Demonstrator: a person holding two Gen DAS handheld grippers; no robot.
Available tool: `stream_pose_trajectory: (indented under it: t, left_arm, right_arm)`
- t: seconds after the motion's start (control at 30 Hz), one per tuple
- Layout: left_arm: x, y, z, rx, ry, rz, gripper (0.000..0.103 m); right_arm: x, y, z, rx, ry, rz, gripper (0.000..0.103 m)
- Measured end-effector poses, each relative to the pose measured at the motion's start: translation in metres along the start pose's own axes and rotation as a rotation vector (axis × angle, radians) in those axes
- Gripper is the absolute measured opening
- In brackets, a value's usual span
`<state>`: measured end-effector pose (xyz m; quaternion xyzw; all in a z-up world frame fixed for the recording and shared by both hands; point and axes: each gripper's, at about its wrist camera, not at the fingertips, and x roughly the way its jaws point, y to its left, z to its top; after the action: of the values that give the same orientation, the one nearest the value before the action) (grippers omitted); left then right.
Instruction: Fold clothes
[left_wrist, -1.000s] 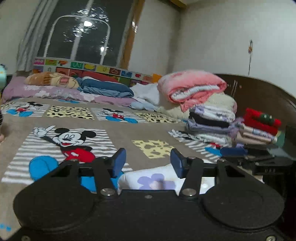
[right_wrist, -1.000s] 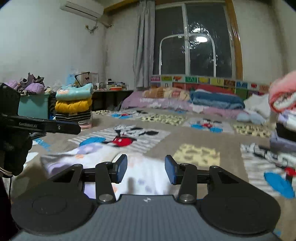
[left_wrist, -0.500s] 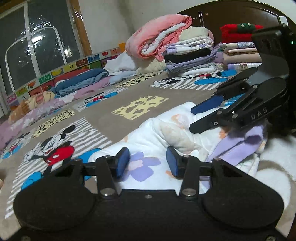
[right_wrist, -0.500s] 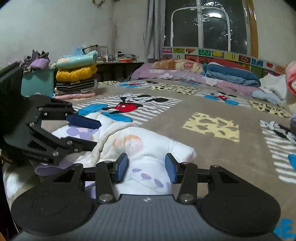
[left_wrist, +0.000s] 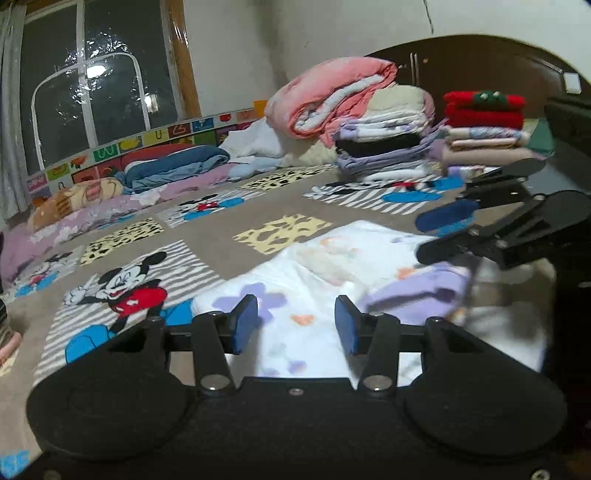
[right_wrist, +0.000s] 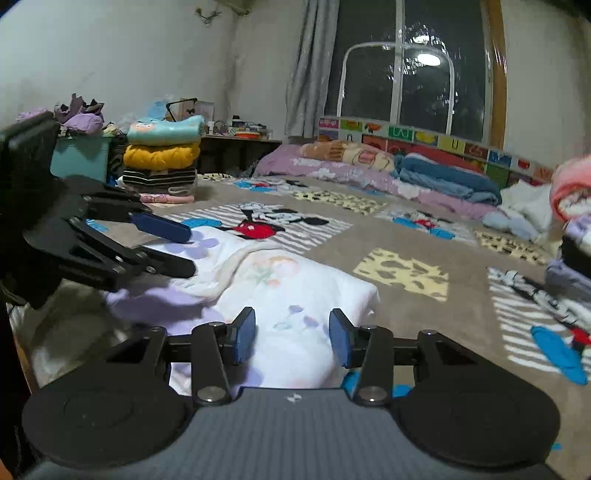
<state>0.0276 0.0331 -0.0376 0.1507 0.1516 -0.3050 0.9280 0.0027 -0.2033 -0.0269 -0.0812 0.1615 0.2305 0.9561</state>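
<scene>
From the left wrist camera, the left gripper (left_wrist: 295, 325) hangs just over a white garment (left_wrist: 325, 280) with purple flowers. The garment lies on a bed cover (left_wrist: 207, 258) with a cartoon mouse on it. The left jaws are opening right now. There is a gap between the blue pads (left_wrist: 245, 323) and nothing is pinched. The right gripper (left_wrist: 439, 236) shows at the right, over the garment's purple edge. Behind it sits a pile of folded clothes (left_wrist: 384, 147).

From the right wrist camera, the right gripper (right_wrist: 291, 334) is low over the near end of the white garment (right_wrist: 295, 291). Its jaws stand partly apart and hold nothing. The left gripper (right_wrist: 177, 247) reaches in from the left, above the garment. A yellow and teal stack of clothes (right_wrist: 162, 155) sits far back.
</scene>
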Motion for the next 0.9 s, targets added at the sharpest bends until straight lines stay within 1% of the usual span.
stream_pose_trajectory:
  t: [0.1, 0.2, 0.23, 0.27, 0.3, 0.4, 0.43, 0.53, 0.57, 0.63, 0.67, 0.7, 0.83, 0.9]
  left_arm:
    - [-0.006, 0.002, -0.003, -0.037, 0.013, -0.021, 0.045]
    - [0.001, 0.002, -0.013, -0.049, 0.064, -0.049, 0.046]
    - [0.005, -0.001, -0.016, -0.042, 0.076, -0.043, 0.046]
    - [0.009, -0.004, -0.020, -0.034, 0.087, -0.036, 0.051]
    - [0.013, -0.006, -0.023, -0.027, 0.099, -0.030, 0.051]
    - [0.024, -0.012, -0.032, -0.012, 0.128, -0.014, 0.052]
    - [0.023, -0.012, -0.034, -0.015, 0.124, -0.015, 0.052]
    - [0.021, -0.020, -0.035, 0.025, 0.116, 0.008, 0.052]
    - [0.019, -0.020, -0.034, 0.017, 0.114, 0.005, 0.053]
    - [0.010, -0.015, -0.031, -0.037, 0.108, -0.019, 0.059]
    - [0.006, -0.012, -0.029, -0.064, 0.105, -0.031, 0.060]
    - [0.001, -0.009, -0.027, -0.093, 0.102, -0.042, 0.060]
    - [-0.022, 0.004, -0.019, -0.211, 0.076, -0.068, 0.059]
    - [-0.035, 0.010, -0.016, -0.274, 0.041, -0.066, 0.059]
  right_arm:
    - [-0.013, 0.005, 0.003, 0.003, -0.031, -0.001, 0.041]
    - [-0.015, 0.009, -0.005, 0.002, 0.007, 0.009, 0.041]
    - [-0.012, 0.009, -0.010, 0.003, 0.035, 0.015, 0.041]
    - [-0.005, 0.008, -0.019, 0.013, 0.081, 0.019, 0.042]
    - [0.002, 0.006, -0.026, 0.031, 0.105, 0.023, 0.042]
    - [0.009, 0.005, -0.028, 0.069, 0.109, 0.026, 0.042]
    - [0.010, 0.005, -0.029, 0.075, 0.110, 0.026, 0.042]
    - [0.010, 0.005, -0.032, 0.098, 0.106, 0.030, 0.042]
    - [0.010, 0.005, -0.032, 0.104, 0.107, 0.029, 0.042]
    - [0.009, 0.006, -0.031, 0.115, 0.106, 0.021, 0.042]
    - [0.007, 0.007, -0.031, 0.115, 0.105, 0.018, 0.044]
    - [0.005, 0.006, -0.030, 0.118, 0.105, 0.018, 0.047]
    - [-0.009, 0.004, -0.025, 0.137, 0.115, 0.019, 0.050]
    - [-0.018, 0.000, -0.023, 0.189, 0.121, 0.036, 0.050]
